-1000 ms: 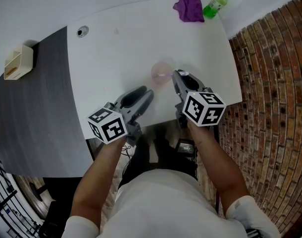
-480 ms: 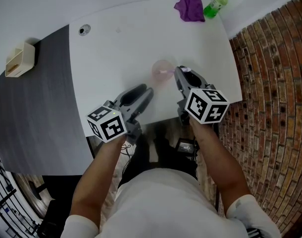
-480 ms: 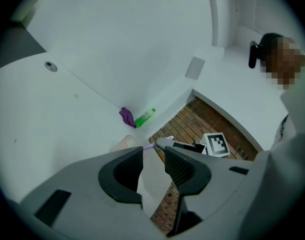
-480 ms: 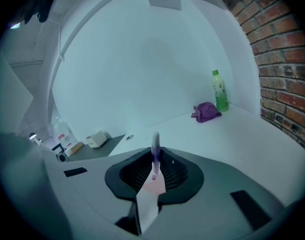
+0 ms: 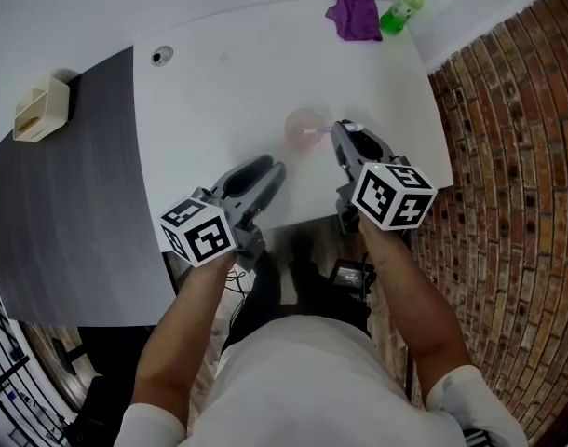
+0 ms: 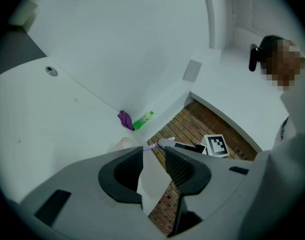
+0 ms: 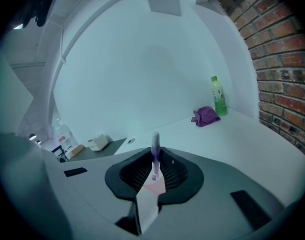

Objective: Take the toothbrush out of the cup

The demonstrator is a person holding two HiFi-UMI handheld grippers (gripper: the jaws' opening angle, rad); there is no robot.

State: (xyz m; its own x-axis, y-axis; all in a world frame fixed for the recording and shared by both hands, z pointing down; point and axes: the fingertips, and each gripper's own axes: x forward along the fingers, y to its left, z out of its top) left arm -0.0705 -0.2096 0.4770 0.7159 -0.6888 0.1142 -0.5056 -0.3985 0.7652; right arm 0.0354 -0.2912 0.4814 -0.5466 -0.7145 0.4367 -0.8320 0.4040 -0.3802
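A clear pink cup (image 5: pixel 304 127) stands on the white table (image 5: pixel 219 101), near its front edge. A purple and white toothbrush (image 5: pixel 321 130) leans from the cup's right side, and my right gripper (image 5: pixel 340 130) is shut on it. In the right gripper view the brush (image 7: pixel 155 146) stands upright, pinched between the jaws of the right gripper (image 7: pixel 155 153), with the cup (image 7: pixel 153 187) showing just below. My left gripper (image 5: pixel 273 169) hangs open in front of the cup and to its left, holding nothing. Its own view shows the cup (image 6: pixel 123 144) and brush (image 6: pixel 150 147) beyond the left gripper (image 6: pixel 153 156).
A purple cloth (image 5: pixel 356 15) and a green bottle (image 5: pixel 405 6) sit at the table's far right corner. A cable hole (image 5: pixel 160 57) is at the far left. A beige box (image 5: pixel 42 110) rests on the dark surface to the left. The brick floor (image 5: pixel 507 156) lies to the right.
The right gripper has shifted slightly to the right of the cup with the toothbrush in it. The left gripper has stayed where it was.
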